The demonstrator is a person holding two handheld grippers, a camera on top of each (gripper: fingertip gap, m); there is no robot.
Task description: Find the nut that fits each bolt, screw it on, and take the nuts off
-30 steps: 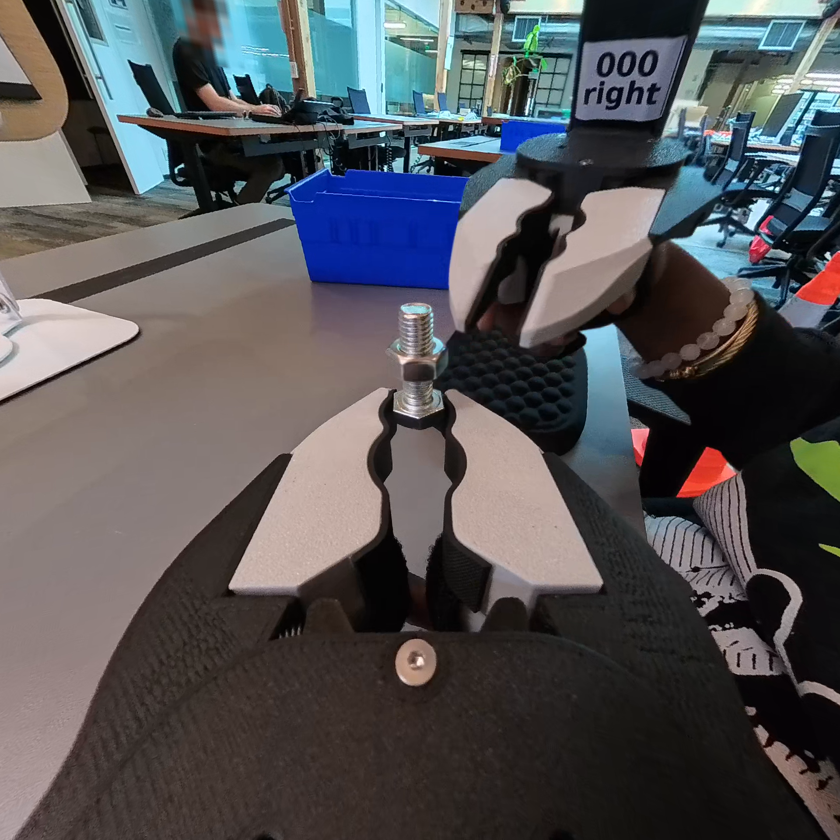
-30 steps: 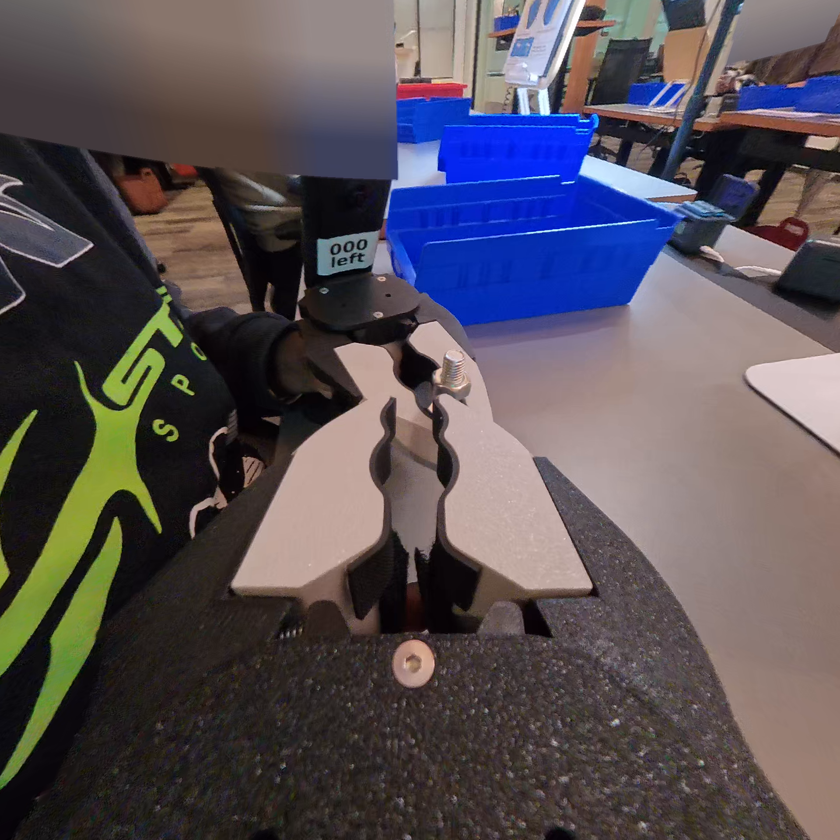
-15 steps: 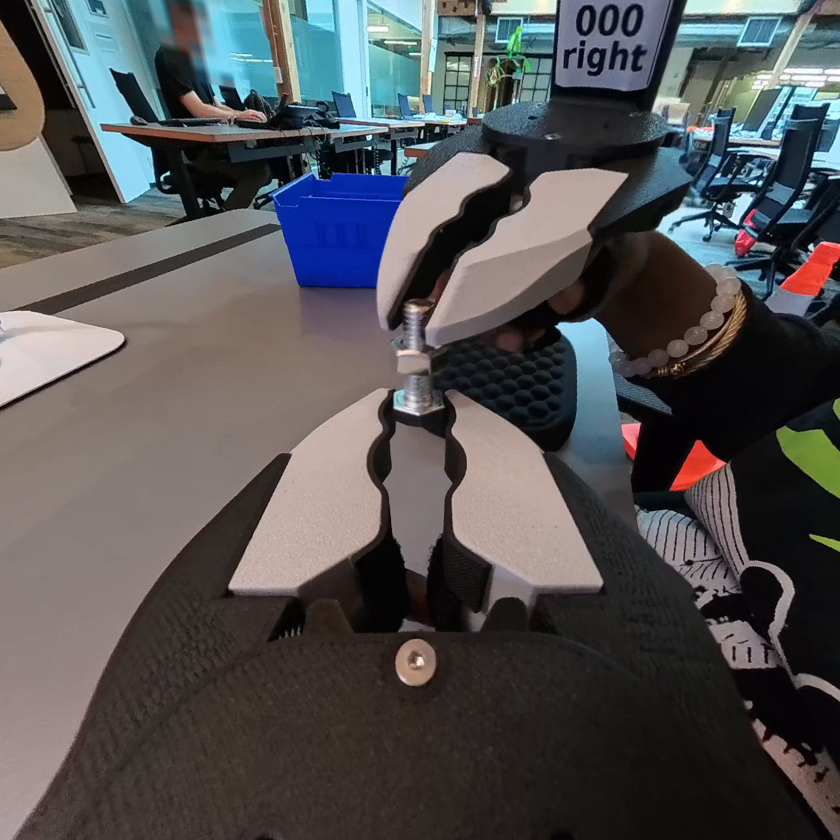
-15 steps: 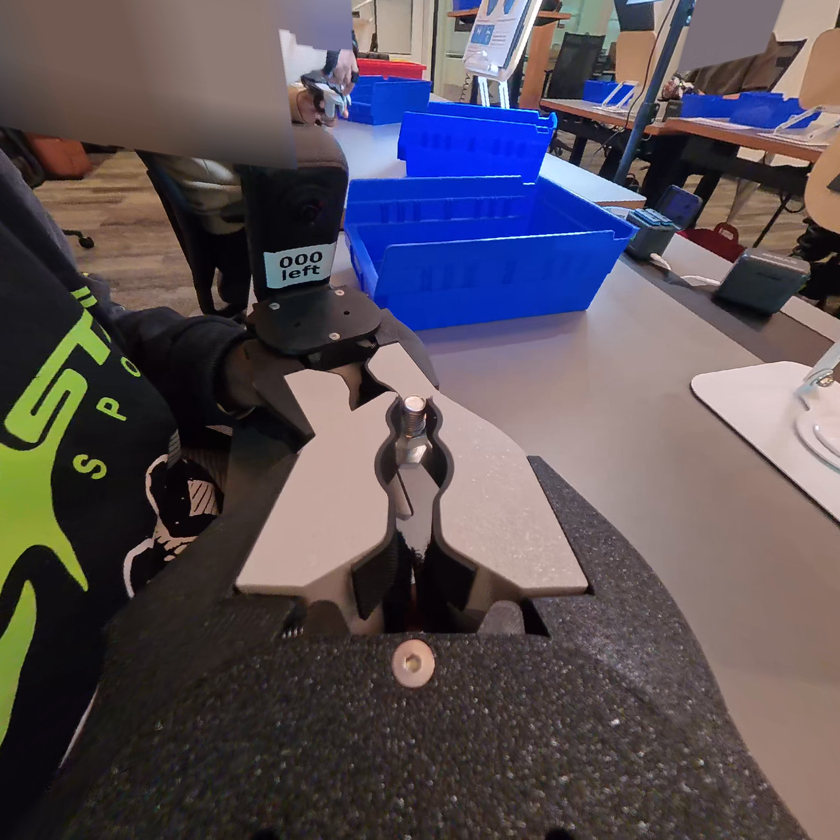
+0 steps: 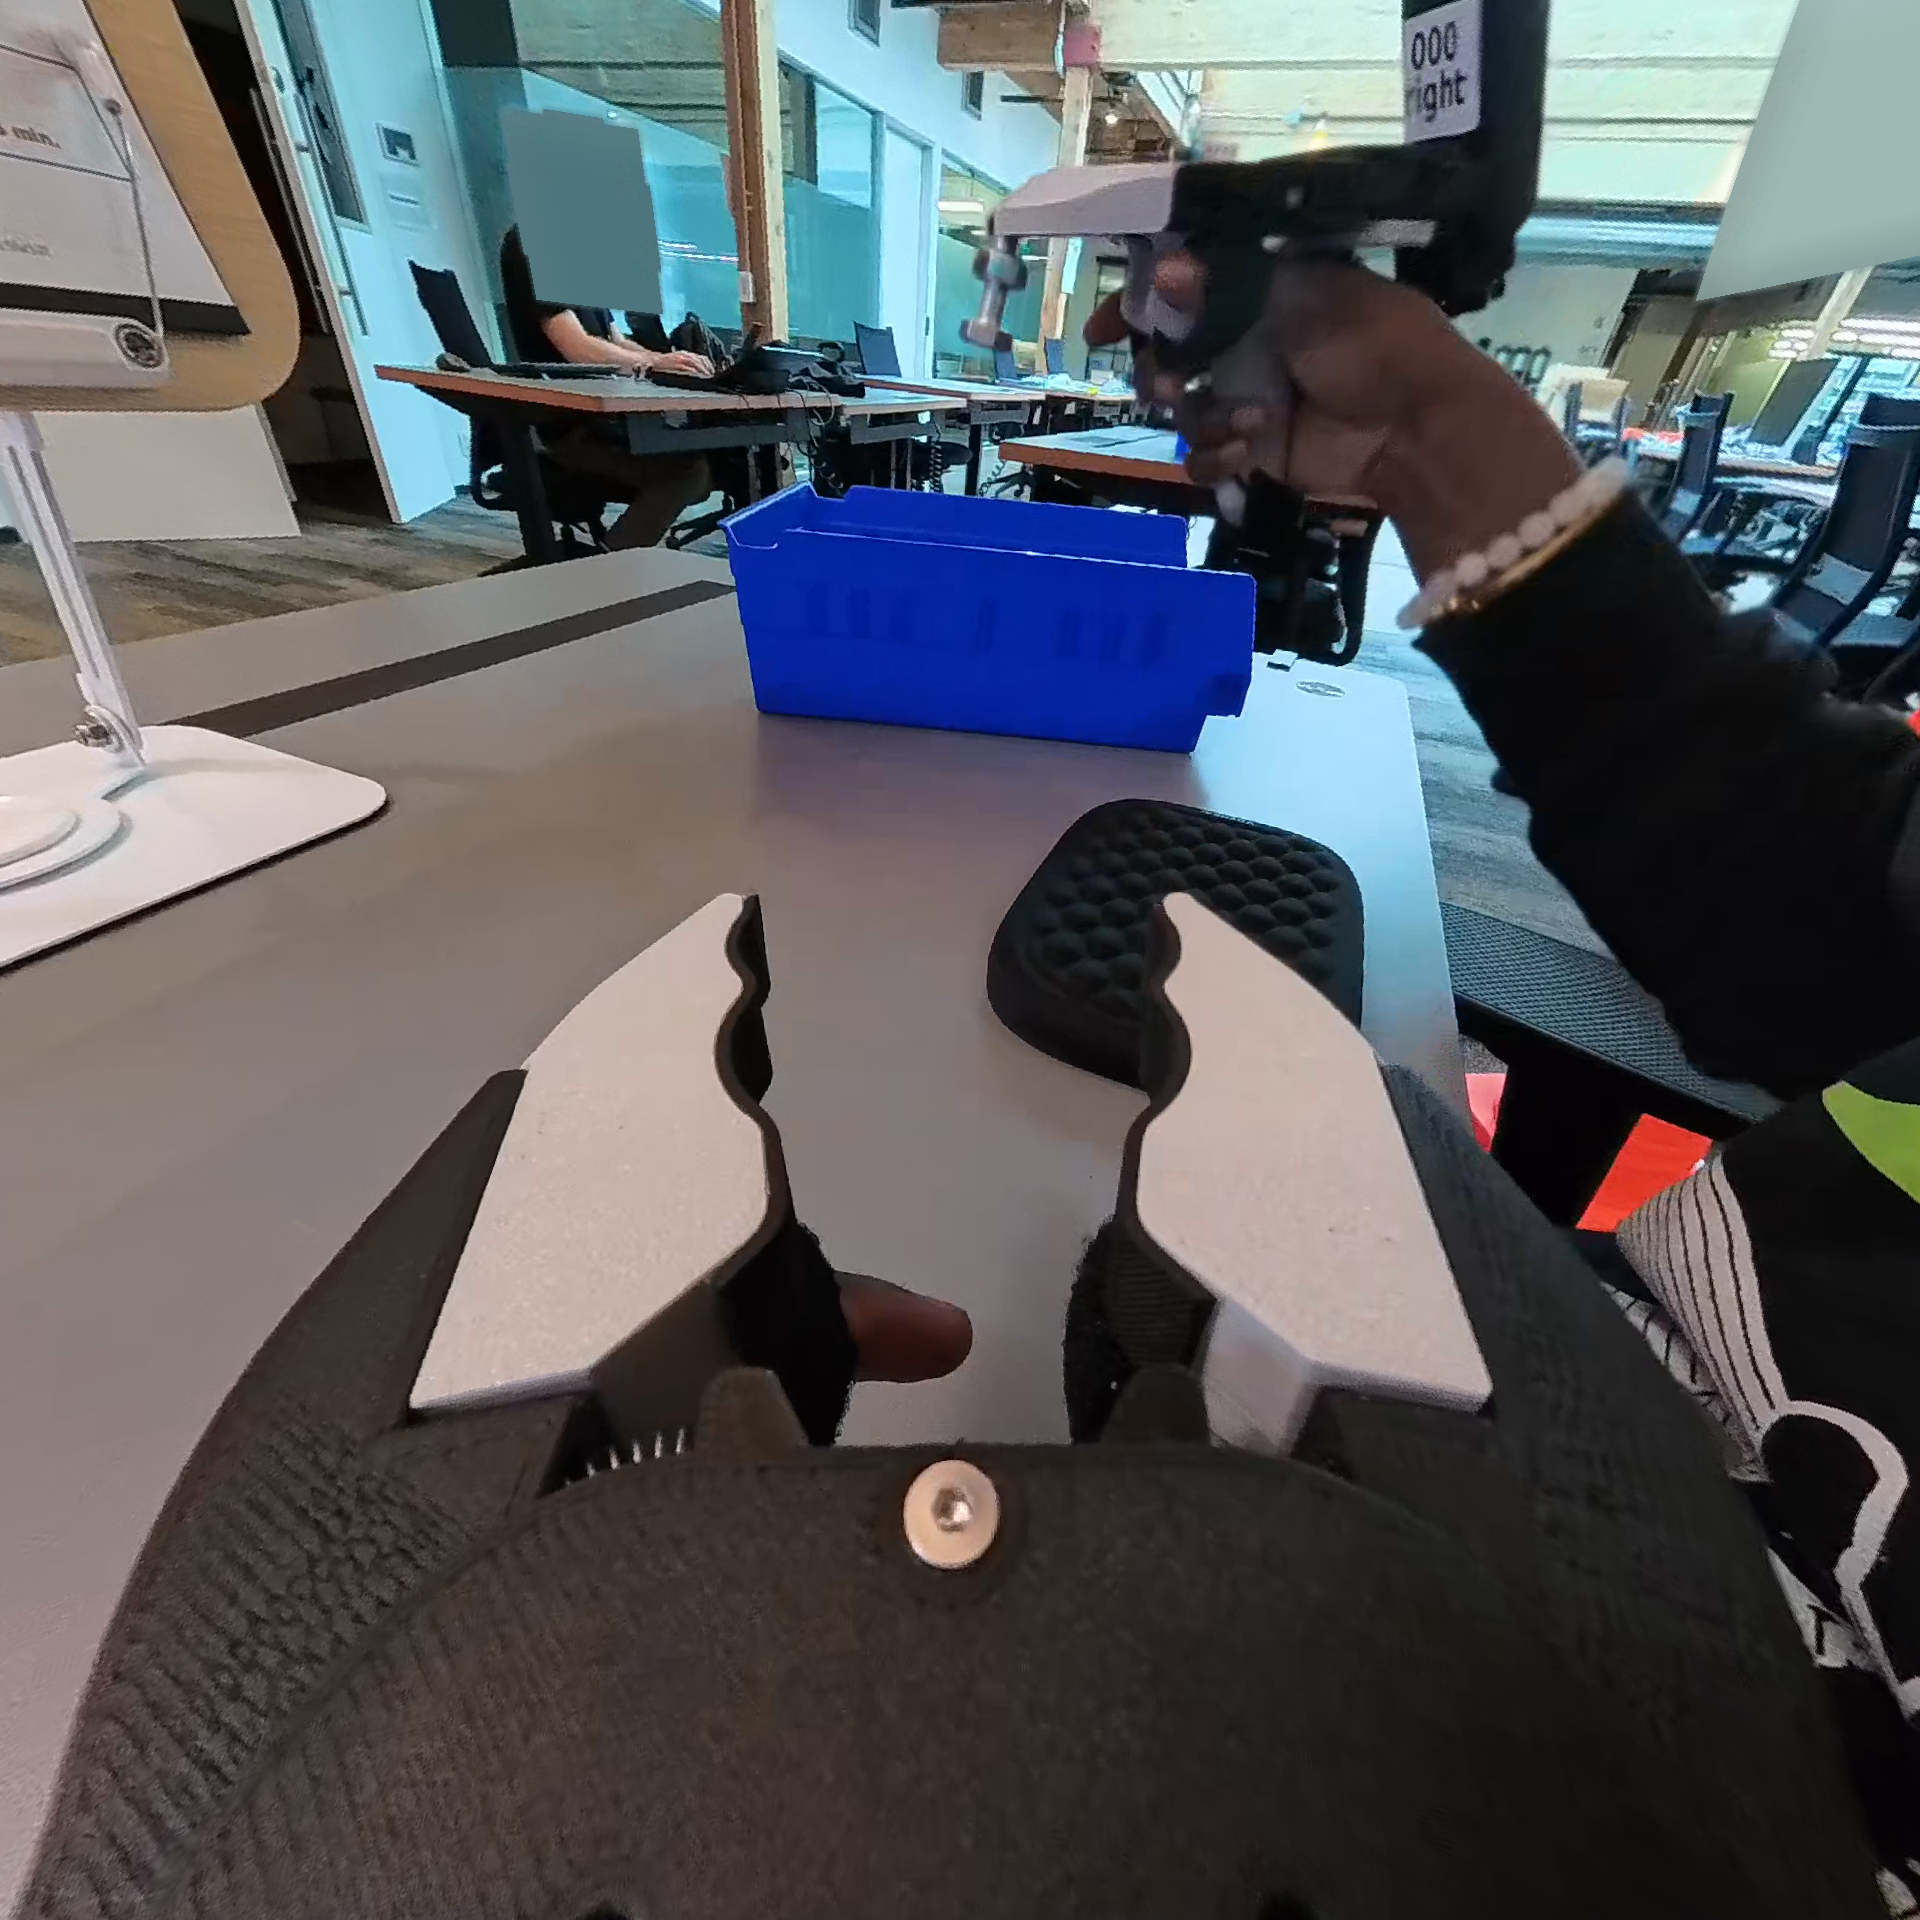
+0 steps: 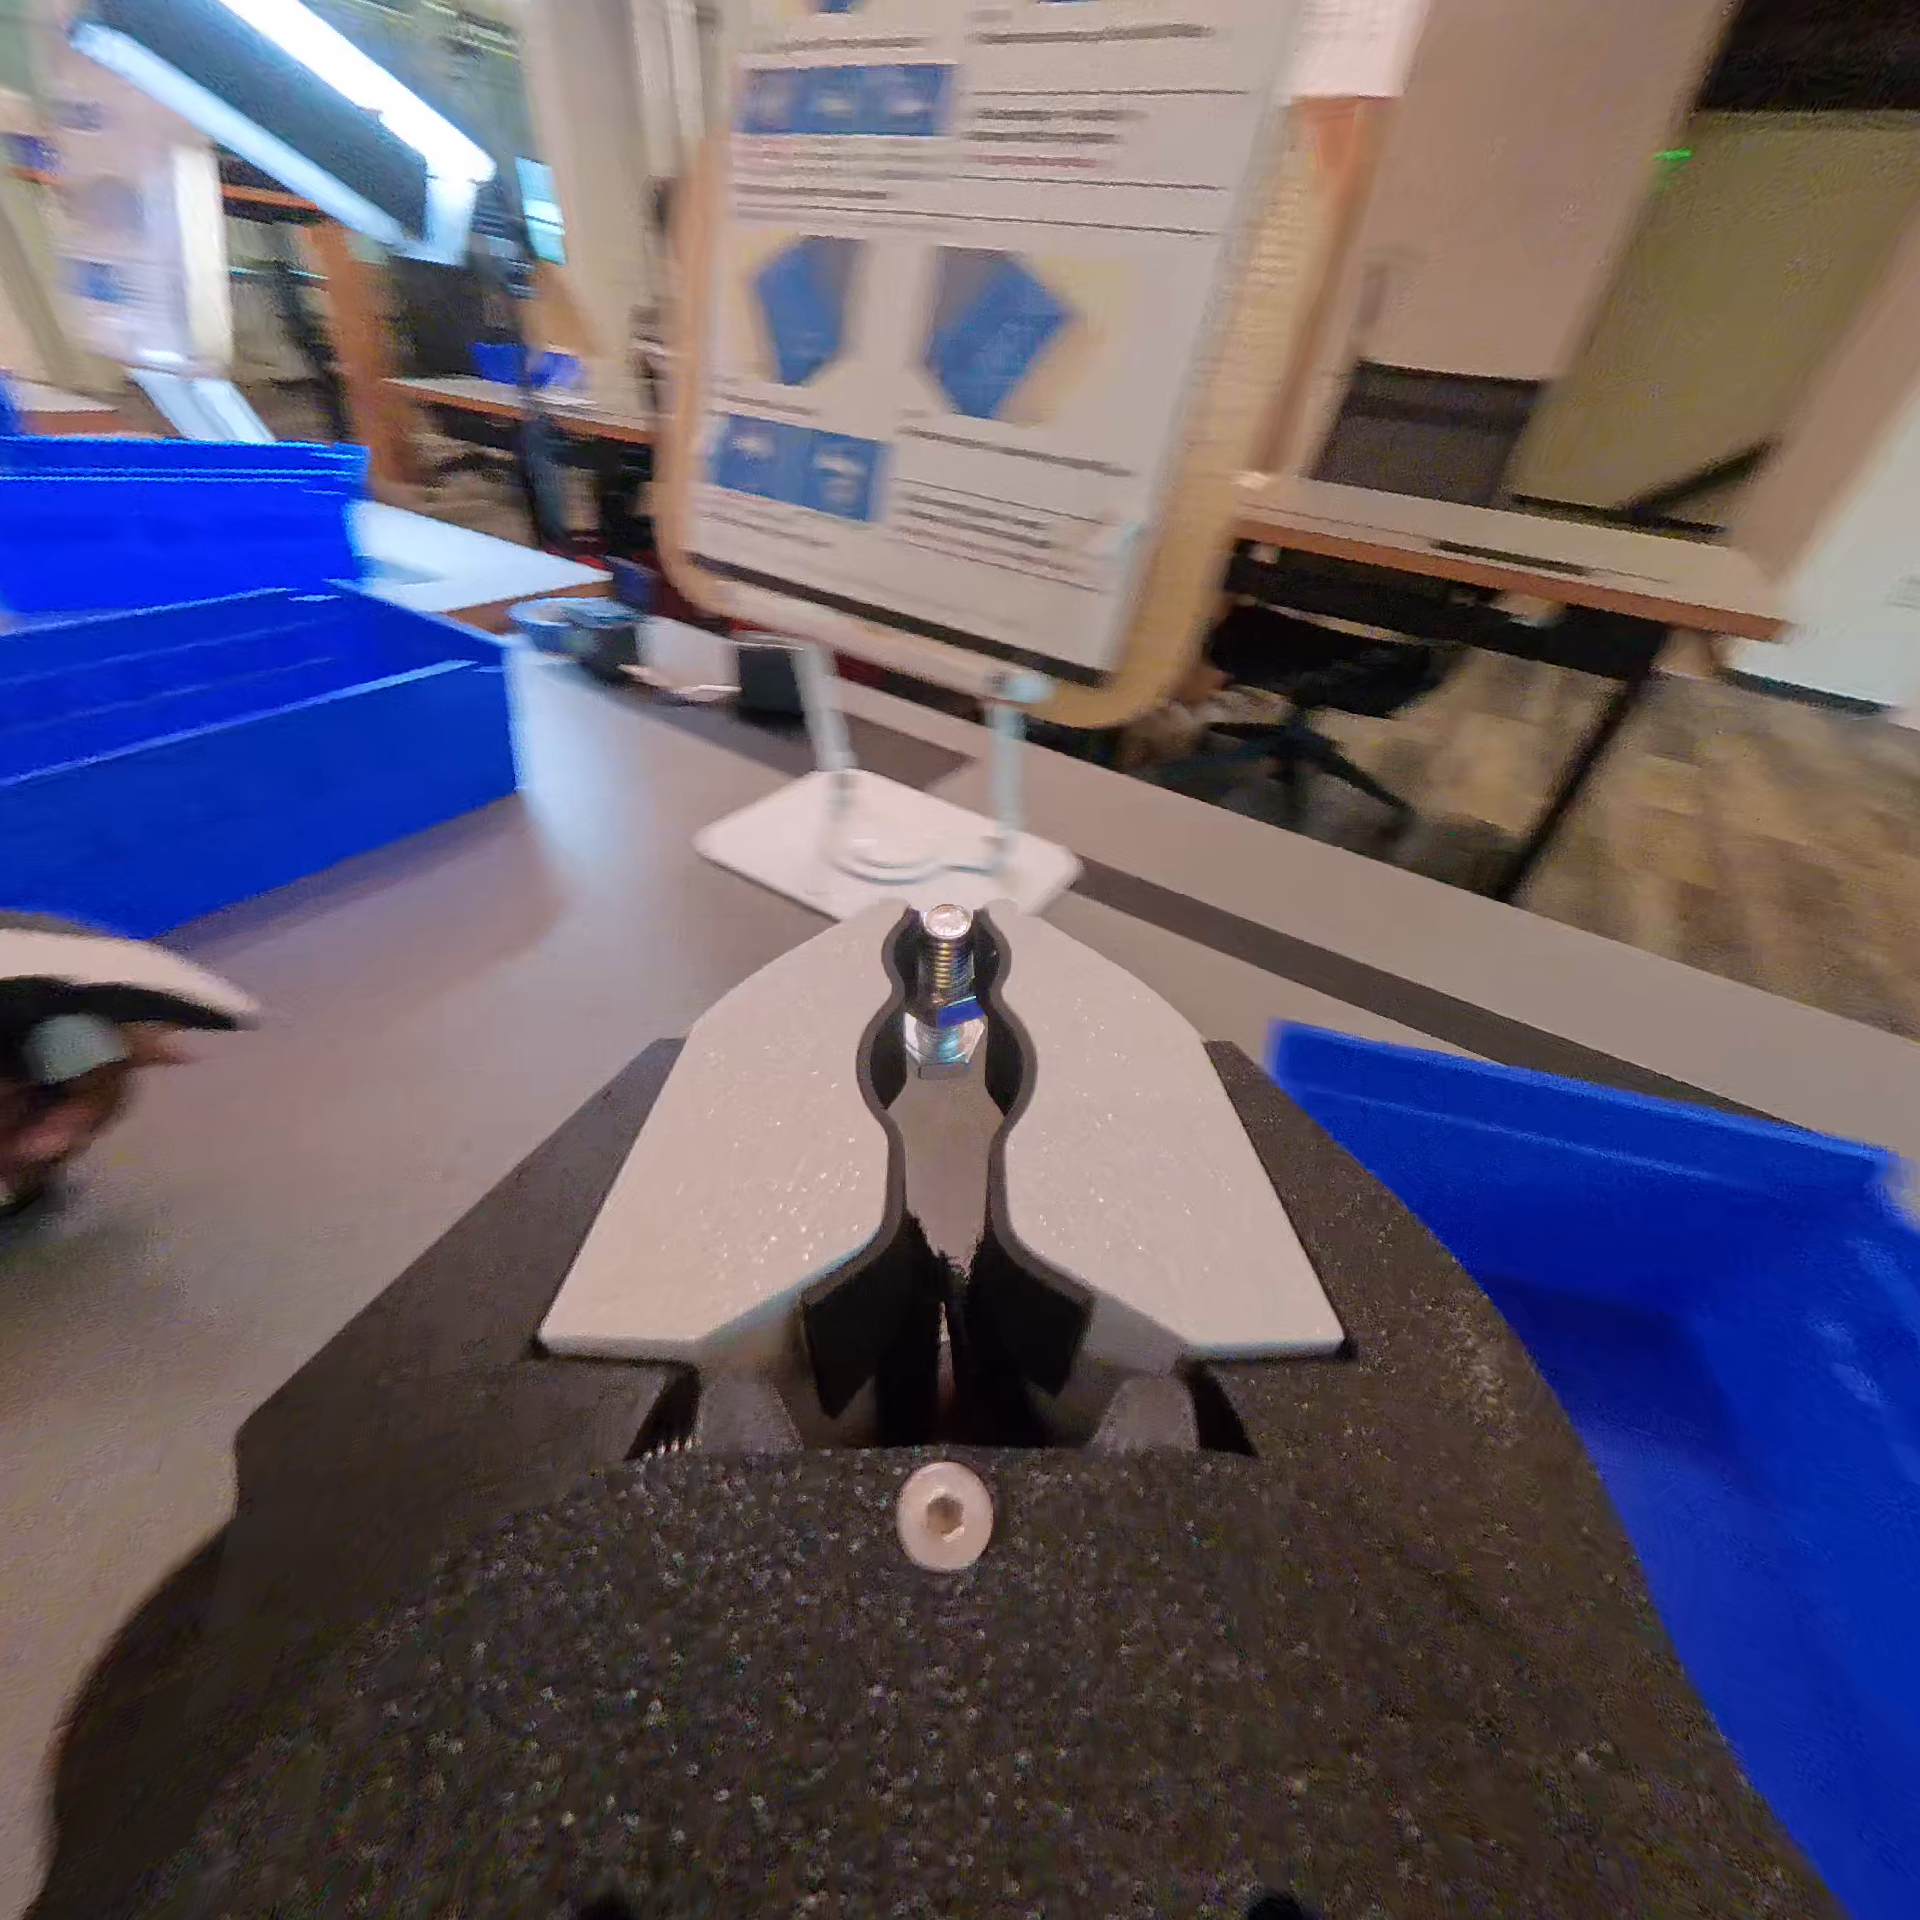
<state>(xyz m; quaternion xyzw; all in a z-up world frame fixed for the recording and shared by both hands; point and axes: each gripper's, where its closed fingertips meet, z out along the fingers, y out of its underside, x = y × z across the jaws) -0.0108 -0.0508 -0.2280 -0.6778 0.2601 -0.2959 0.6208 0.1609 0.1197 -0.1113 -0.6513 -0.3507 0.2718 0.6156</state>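
Handover done. Left gripper, which pinched the bolt head 0.5 s ago, now has its fingers spread wide w/ nothing between them, low over the grey table. Right gripper has its fingers pressed onto the bolt, nut on its thread, and has lifted it up and away, above the blue bin. Likely meaning: the pair goes to a bin, or gets re-gripped so the nut can come off.
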